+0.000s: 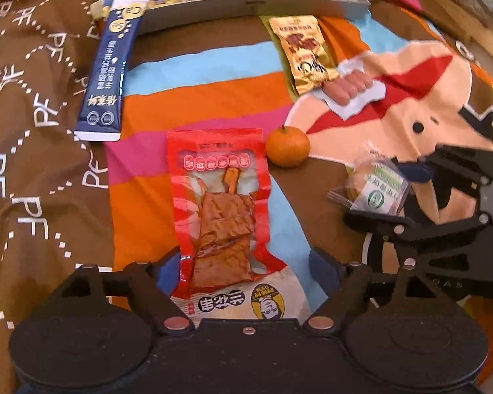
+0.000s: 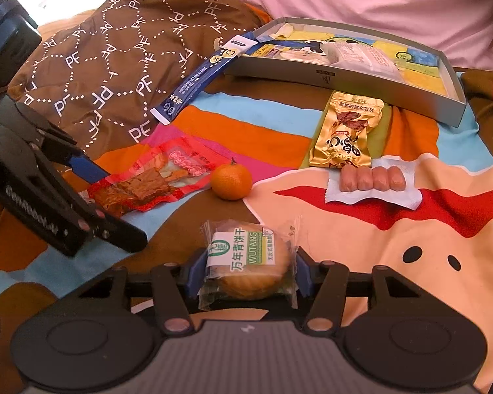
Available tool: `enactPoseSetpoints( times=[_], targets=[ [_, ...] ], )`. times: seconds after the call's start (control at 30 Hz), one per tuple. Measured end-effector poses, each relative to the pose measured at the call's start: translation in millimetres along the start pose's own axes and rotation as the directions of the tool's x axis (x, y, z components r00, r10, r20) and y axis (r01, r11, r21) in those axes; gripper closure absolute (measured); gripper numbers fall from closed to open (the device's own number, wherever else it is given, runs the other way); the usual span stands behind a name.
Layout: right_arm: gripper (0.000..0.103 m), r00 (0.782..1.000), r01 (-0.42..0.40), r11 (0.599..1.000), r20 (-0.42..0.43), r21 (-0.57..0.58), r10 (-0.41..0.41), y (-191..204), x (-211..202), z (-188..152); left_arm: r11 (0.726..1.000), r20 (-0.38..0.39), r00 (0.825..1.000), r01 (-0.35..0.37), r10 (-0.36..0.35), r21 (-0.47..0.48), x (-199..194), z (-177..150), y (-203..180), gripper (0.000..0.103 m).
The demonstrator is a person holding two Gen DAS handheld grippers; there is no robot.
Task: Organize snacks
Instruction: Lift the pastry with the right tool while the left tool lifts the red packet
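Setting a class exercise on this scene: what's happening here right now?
A person is sorting snacks on a colourful blanket with two tools. The right hand-held gripper is shut on a wrapped biscuit; the left hand-held gripper straddles a red tofu packet, jaws open. A mandarin, sausages, gold packet and blue sachet lie outside the tray.

Glossy plastic red snack pouch (image 1: 218, 207), shiny gold foil packet (image 2: 345, 129), soft matt cloth bedspread (image 2: 410, 239).

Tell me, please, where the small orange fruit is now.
The small orange fruit lies on the colourful blanket, just right of the red snack packet and ahead of the wrapped round cake, near the middle of both views.
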State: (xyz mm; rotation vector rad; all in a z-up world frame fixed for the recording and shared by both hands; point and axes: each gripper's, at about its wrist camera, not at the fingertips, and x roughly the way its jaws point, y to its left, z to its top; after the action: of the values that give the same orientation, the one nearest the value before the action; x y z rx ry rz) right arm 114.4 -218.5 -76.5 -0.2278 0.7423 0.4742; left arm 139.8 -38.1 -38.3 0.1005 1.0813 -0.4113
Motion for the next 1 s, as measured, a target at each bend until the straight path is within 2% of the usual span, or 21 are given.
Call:
enactPoseSetpoints(
  times=[0.17,0.37,0.57,0.83,1.0],
  targets=[
    [0.043,1.0,-0.001,1.0,0.0,0.001,0.001,0,0,0,0.999,-0.015,1.0,-0.01,0.011,0.046,-2,-1,2,0.032],
    [0.043,1.0,-0.001,1.0,0.0,0.001,0.001,0,0,0,1.0,0.003,1.0,0.002,-0.002,-0.022,-7,-2,12,0.043],
    [0.043,1.0,-0.001,1.0,0.0,0.002,0.001,0,0,0,0.998,0.018,1.0,0.01,-0.009,-0.064,-10,-4,16,0.046],
    [0.043,1.0,-0.006,1.0,0.023,0.009,0.006,2,-3,-1,0.974,0.086,0.995,0.075,-0.058,-0.212,-16,-12,27,0.047],
    [0.044,0.997,0.027,0.995,0.078,-0.095,-0.019,18,-10,-3,0.971,0.144,0.988,0.084,-0.053,-0.225,-22,-18,23,0.047]
  ],
)
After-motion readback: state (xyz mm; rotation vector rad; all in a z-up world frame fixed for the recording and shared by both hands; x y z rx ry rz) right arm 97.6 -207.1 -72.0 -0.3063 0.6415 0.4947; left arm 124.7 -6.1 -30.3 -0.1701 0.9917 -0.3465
